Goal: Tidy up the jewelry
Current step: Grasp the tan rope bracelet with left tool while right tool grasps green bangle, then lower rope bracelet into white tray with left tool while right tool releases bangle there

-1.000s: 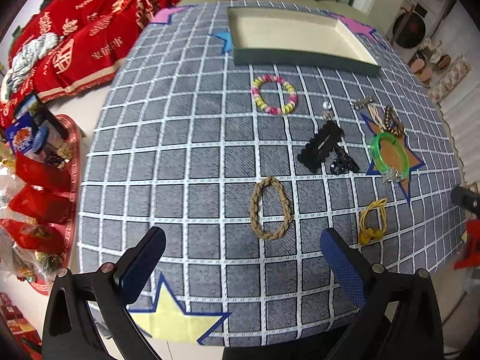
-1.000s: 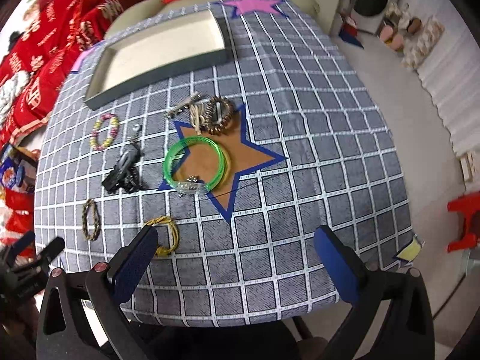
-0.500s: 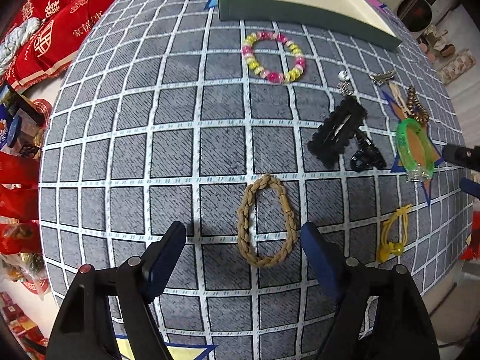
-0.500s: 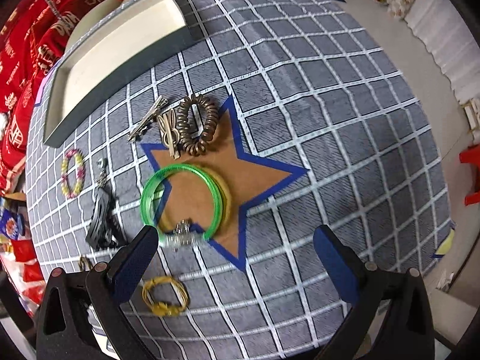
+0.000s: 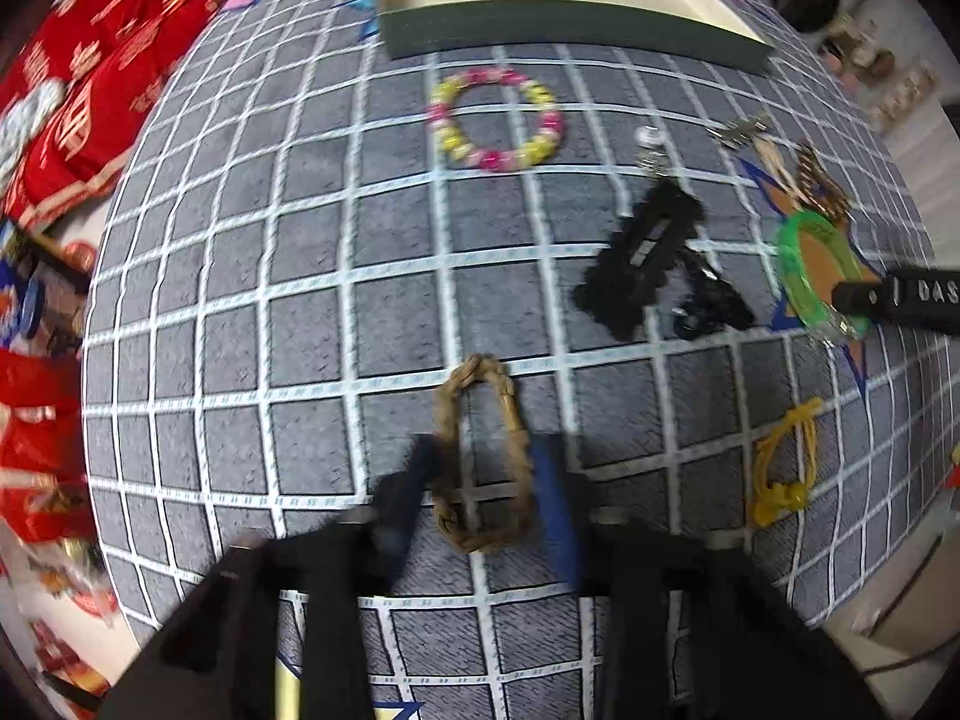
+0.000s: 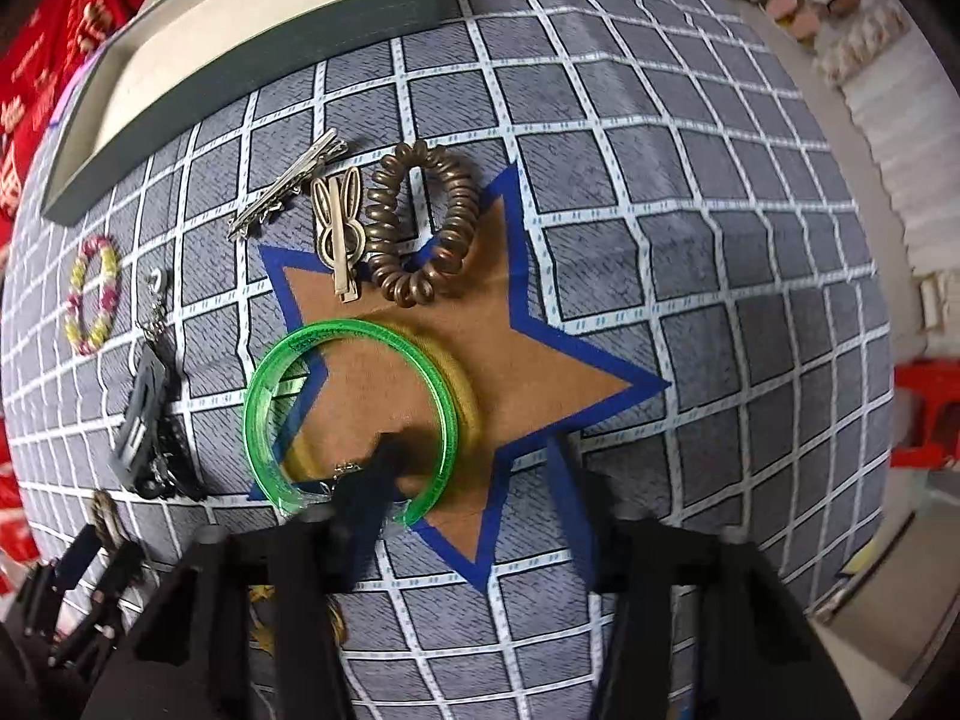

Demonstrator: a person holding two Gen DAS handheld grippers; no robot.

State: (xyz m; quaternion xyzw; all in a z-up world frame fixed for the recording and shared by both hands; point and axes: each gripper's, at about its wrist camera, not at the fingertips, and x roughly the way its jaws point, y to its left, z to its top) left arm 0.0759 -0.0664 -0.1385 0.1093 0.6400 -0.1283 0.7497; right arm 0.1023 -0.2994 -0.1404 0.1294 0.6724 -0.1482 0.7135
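The braided tan bracelet [image 5: 483, 456] lies flat on the gray grid tablecloth [image 5: 240, 276] near the table's front edge. The left claw [image 5: 489, 495] has come down since half a second ago: its two blue fingers [image 5: 555, 504] now stand on either side of the braid, narrowed around it with a gap on each side, not pinching yet. The right claw [image 6: 474, 480] has dropped as well, onto the green bangle [image 6: 351, 414] that lies on the brown star [image 6: 516, 354]; it is spread wide, its left finger inside the ring near the front rim, its right finger well outside on the star's blue border.

Past the braid sit a black hair clip [image 5: 645, 258], a yellow cord tie [image 5: 783, 462] and a pink-and-yellow bead bracelet [image 5: 498, 120]. Behind the bangle lie a brown spiral hair tie [image 6: 423, 222], a rabbit-shaped clip [image 6: 339, 228] and a silver clip [image 6: 288, 183].

The shallow tray [image 5: 570, 21] at the far edge has a cream floor with nothing in it.

On the other tool's dark finger in the left view the letters "DAS" can be read; the rest is cut off.
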